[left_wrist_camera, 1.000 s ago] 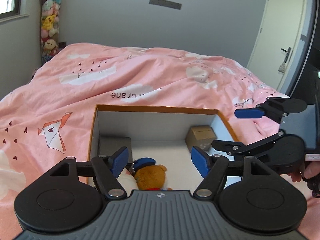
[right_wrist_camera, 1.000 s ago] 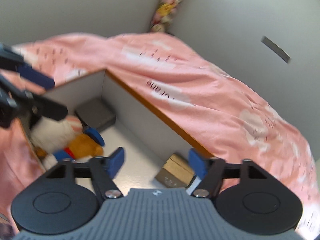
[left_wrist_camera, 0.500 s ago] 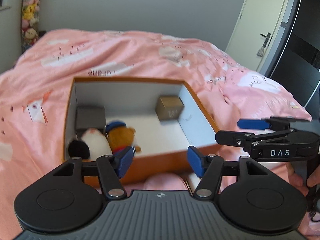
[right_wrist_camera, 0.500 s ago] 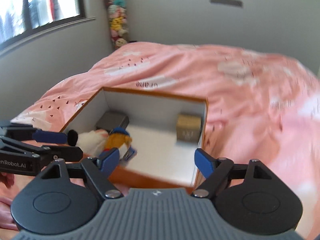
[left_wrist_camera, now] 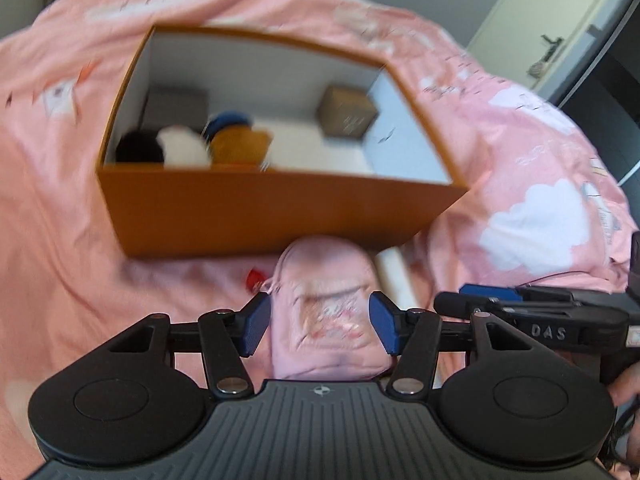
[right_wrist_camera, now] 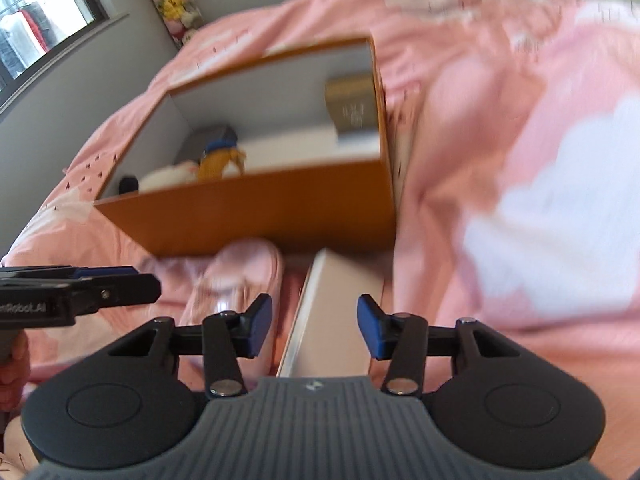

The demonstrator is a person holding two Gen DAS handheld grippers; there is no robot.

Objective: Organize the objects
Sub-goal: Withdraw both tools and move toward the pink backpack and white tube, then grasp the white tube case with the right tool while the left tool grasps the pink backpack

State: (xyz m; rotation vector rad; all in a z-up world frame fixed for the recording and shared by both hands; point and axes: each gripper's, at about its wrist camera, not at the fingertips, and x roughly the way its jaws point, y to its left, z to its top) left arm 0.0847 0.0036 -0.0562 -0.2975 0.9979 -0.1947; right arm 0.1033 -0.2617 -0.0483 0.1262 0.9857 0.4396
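Note:
A small pink backpack [left_wrist_camera: 324, 312] lies on the bed in front of the orange box [left_wrist_camera: 280, 208]. My left gripper [left_wrist_camera: 320, 326] is over it with a finger on either side; the jaws are closing and the pads are just clear of it. Beside it on the right lies a pale flat box [right_wrist_camera: 336, 308]. My right gripper [right_wrist_camera: 316, 330] straddles this box, its jaws closing with the pads not pressing. Inside the orange box [right_wrist_camera: 260, 216] are a brown bear in a blue cap [left_wrist_camera: 240, 144], a black-and-white plush [left_wrist_camera: 176, 148], a grey box [left_wrist_camera: 176, 104] and a cardboard box [left_wrist_camera: 348, 112].
The pink quilt [left_wrist_camera: 532, 216] covers the bed all around and bunches high to the right of the orange box. A small red thing [left_wrist_camera: 254, 280] lies left of the backpack. A door [left_wrist_camera: 560, 20] is at the far right, and a hanging column of plush toys [right_wrist_camera: 176, 4] is by the window.
Both grippers have tipped down and sunk toward the quilt in front of the orange box. The backpack and the flat box have come into view between the fingers. Both sets of jaws have narrowed.

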